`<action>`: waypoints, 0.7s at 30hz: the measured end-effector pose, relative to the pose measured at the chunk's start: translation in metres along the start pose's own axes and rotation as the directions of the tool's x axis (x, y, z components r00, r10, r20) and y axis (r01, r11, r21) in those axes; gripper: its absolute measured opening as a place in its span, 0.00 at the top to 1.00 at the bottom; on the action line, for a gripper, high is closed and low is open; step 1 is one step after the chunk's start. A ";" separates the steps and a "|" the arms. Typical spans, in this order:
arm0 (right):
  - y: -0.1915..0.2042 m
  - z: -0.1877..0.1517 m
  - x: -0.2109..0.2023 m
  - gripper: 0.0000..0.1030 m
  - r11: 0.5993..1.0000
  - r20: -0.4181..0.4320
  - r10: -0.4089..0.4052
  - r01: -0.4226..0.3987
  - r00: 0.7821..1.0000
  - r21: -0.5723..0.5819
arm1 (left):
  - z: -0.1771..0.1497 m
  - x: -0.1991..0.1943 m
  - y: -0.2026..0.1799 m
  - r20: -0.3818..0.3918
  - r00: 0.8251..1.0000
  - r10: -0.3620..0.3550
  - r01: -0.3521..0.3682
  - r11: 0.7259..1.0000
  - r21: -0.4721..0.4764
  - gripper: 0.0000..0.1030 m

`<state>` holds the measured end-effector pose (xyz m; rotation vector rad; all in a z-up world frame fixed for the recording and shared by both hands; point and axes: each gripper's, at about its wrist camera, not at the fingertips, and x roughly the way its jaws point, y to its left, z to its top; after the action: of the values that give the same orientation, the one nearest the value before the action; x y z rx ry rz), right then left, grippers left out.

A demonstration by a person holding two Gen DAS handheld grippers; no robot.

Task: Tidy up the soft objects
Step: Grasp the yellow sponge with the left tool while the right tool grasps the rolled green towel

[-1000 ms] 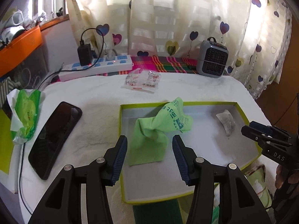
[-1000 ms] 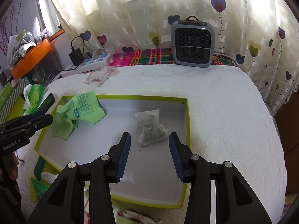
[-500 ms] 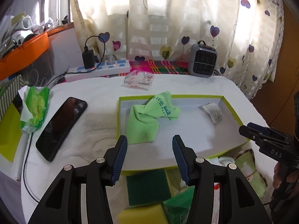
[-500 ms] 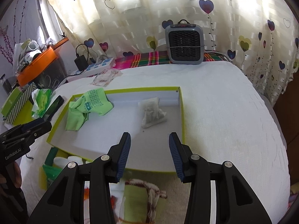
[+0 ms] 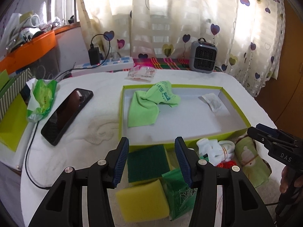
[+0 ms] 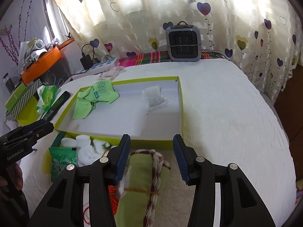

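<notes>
A lime-rimmed tray [image 5: 234, 106] [image 6: 180, 104] holds a crumpled green cloth [image 5: 149, 102] [image 6: 94, 96] and a white sachet [image 5: 213, 102] [image 6: 155, 98]. In front of it lie a green-topped sponge [image 5: 147, 164], a yellow sponge [image 5: 142, 202], a green packet [image 5: 180, 193], white socks [image 5: 214, 149] [image 6: 85, 149] and a rolled green towel [image 5: 248, 162] [image 6: 140, 179]. My left gripper [image 5: 151, 145] hangs open above the green-topped sponge, holding nothing. The jaws of my right gripper [image 6: 151, 140] are opening; the rolled towel lies below between them, and the pads are not touching it.
A black phone [image 5: 66, 113], a green tissue pack [image 5: 41, 96] and a striped box [image 5: 11, 102] sit left of the tray. Behind it are a plastic packet [image 5: 142, 73], a power strip [image 5: 106, 65] and a small grey heater [image 6: 182, 44]. White cloth covers the table to the right.
Both grippers have drawn back from over the tray toward the table's near side. The sponges, packet, socks and rolled towel have come into view. The right jaws stand slightly wider.
</notes>
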<state>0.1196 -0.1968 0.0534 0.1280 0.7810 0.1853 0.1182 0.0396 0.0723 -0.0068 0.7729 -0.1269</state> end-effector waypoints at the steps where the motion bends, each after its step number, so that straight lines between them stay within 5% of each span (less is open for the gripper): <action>1: 0.001 -0.002 -0.002 0.53 1.000 0.001 0.003 -0.003 1.000 0.001 | -0.002 -0.001 0.000 -0.001 1.000 -0.002 0.002 1.000 -0.003 0.52; 21: 0.006 -0.038 -0.023 0.53 1.000 0.008 0.021 -0.021 1.000 0.004 | -0.042 -0.022 0.022 0.018 1.000 -0.022 0.023 0.998 -0.065 0.52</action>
<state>0.0761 -0.1940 0.0438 0.1410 0.7722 0.2030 0.0758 0.0655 0.0566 -0.0783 0.7601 -0.1226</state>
